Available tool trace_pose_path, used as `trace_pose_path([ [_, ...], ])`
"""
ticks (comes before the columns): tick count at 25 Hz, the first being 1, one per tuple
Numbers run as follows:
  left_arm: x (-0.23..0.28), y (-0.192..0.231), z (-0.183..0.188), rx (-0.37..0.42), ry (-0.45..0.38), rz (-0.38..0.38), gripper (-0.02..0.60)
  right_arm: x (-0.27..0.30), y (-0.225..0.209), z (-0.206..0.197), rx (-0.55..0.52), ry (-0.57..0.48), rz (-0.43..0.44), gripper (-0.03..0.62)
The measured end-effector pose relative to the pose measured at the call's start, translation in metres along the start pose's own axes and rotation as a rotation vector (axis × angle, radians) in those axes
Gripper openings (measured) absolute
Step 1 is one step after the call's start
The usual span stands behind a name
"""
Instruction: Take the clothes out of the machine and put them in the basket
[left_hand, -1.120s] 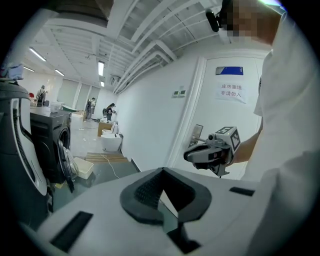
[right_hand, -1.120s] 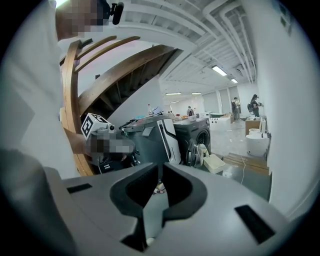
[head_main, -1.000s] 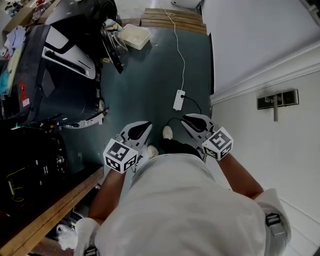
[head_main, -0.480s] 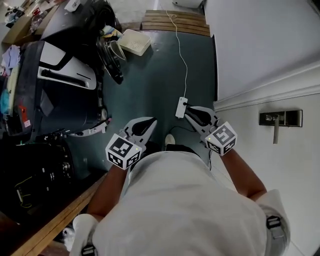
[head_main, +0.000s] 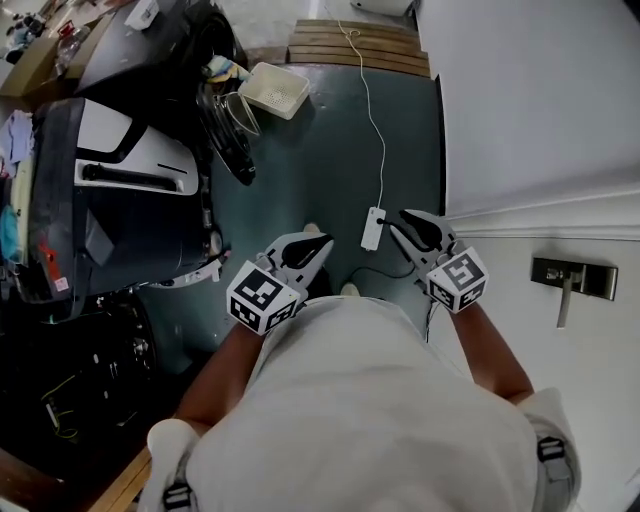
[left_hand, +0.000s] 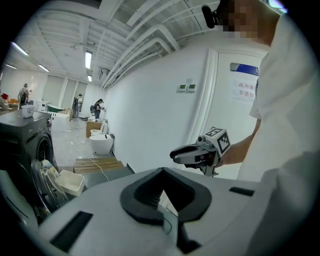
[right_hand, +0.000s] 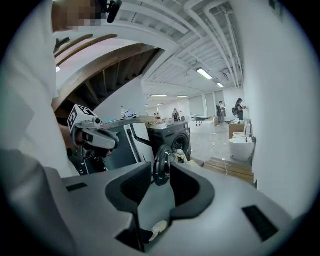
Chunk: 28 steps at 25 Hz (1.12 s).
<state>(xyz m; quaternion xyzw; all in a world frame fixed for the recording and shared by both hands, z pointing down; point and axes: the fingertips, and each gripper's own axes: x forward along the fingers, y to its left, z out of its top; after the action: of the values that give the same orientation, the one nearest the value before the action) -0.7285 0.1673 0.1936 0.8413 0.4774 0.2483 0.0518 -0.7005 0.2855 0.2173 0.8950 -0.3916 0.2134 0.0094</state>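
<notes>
- Here, both bare forearms reach forward from the white-shirted torso, side by side. Each gripper tips slightly down over the dark green floor (head_main: 300, 170).
- The left gripper (head_main: 318, 245) has its fingers closed tip to tip, with nothing in them.
- The right gripper (head_main: 403, 222) has its fingers slightly parted and opening, with nothing between them.
- A white power strip (head_main: 373, 228) lies on the floor between the grippers.
- Farther off, the grey front-loading washing machine (right_hand: 172, 134) has its round door (head_main: 228, 130) open.
- Light-coloured clothes (head_main: 222, 68) show at its mouth.
- The white plastic basket (head_main: 275, 88) sits on the floor nearby.
</notes>
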Motion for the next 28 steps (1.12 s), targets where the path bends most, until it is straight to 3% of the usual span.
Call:
trace_pose_path([
  [1, -0.001, 0.013, 0.005, -0.001, -0.004, -0.005, -0.003, 0.01, -0.006, 0.006, -0.001, 0.006, -0.017, 0.102],
  [2, -0.001, 0.027, 0.01, 0.0, -0.009, -0.01, -0.003, 0.021, -0.013, 0.012, -0.002, 0.012, -0.034, 0.146],
  [5, -0.002, 0.073, 0.03, 0.012, -0.019, -0.023, -0.003, 0.058, -0.033, 0.039, -0.013, 0.021, -0.062, 0.17],
  [13, 0.003, 0.166, 0.052, 0.019, -0.009, -0.079, -0.003, 0.123, -0.073, 0.086, -0.038, 0.051, -0.127, 0.17],
  [21, 0.025, 0.206, 0.065, -0.031, -0.027, -0.08, -0.003, 0.155, -0.094, 0.105, -0.04, 0.072, -0.099, 0.17],
  [28, 0.072, 0.243, 0.087, -0.032, 0.0, -0.051, -0.003, 0.187, -0.161, 0.112, -0.019, 0.07, -0.053, 0.17],
])
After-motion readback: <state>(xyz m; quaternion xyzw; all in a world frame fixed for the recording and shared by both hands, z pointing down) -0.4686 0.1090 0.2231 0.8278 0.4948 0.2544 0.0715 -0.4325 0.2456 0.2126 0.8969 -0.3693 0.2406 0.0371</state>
